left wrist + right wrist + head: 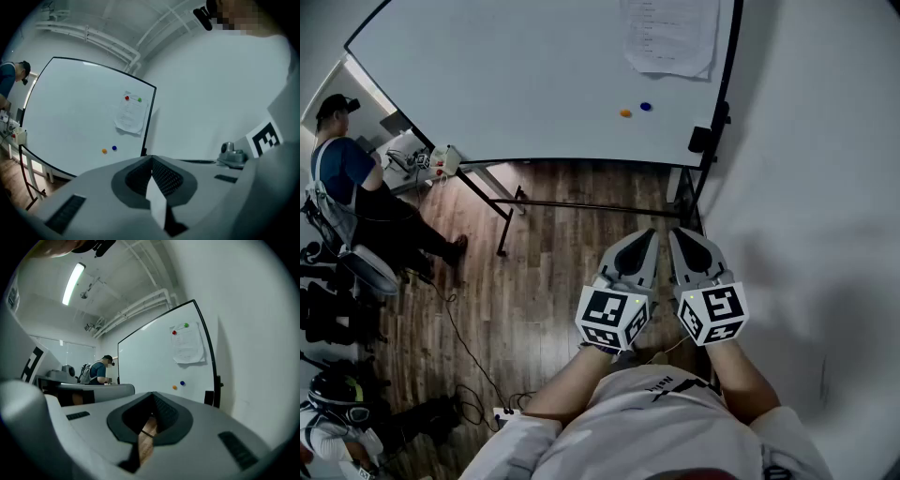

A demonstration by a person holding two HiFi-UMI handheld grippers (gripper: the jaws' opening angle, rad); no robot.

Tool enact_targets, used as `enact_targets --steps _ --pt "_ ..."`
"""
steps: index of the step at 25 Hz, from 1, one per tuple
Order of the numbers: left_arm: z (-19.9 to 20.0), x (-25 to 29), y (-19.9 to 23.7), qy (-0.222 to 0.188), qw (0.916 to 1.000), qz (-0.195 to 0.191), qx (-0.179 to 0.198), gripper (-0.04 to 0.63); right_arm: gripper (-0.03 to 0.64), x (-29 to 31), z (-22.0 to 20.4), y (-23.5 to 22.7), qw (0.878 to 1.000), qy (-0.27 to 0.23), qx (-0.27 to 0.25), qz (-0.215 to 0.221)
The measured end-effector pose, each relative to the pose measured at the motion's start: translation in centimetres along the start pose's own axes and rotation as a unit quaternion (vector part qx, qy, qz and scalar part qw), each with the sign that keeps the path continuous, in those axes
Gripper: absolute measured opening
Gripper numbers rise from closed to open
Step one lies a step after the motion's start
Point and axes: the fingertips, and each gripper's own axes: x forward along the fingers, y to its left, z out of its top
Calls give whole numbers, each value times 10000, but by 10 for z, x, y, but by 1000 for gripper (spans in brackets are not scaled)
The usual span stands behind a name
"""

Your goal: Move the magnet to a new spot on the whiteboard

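Note:
A white whiteboard (506, 84) stands ahead on a black frame. An orange magnet (625, 113) and a blue magnet (646, 107) sit side by side on it, below a sheet of paper (670, 37). In the left gripper view the orange magnet (104, 151) and blue magnet (114, 148) lie below a red magnet (126, 98) and a green magnet (139, 99) that pin the paper. My left gripper (653, 232) and right gripper (673, 232) are held side by side close to my body, well short of the board. Both are shut and hold nothing.
A person (342, 169) stands at a desk left of the board. The board's stand legs (502, 211) and cables (464, 347) lie on the wooden floor. A white wall (825, 187) runs along the right. A black holder (700, 139) sits at the board's right edge.

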Motion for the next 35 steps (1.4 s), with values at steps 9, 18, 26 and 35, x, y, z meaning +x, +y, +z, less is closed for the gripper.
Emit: enact_targets --steps 9,18,26,35 --pt "5 8 25 18 9999 -102 -5 11 14 24 0 4 9999 -10 55 -97" --pt "10 11 58 13 9999 -121 -33 11 14 49 2 11 9996 -144 226 -123" --pt "18 8 93 -32 9997 -227 -8 11 14 81 4 24 9994 -159 116 -278" --pt "26 2 110 -81 9992 -391 -9 11 14 94 12 37 9986 -196 -8 -489"
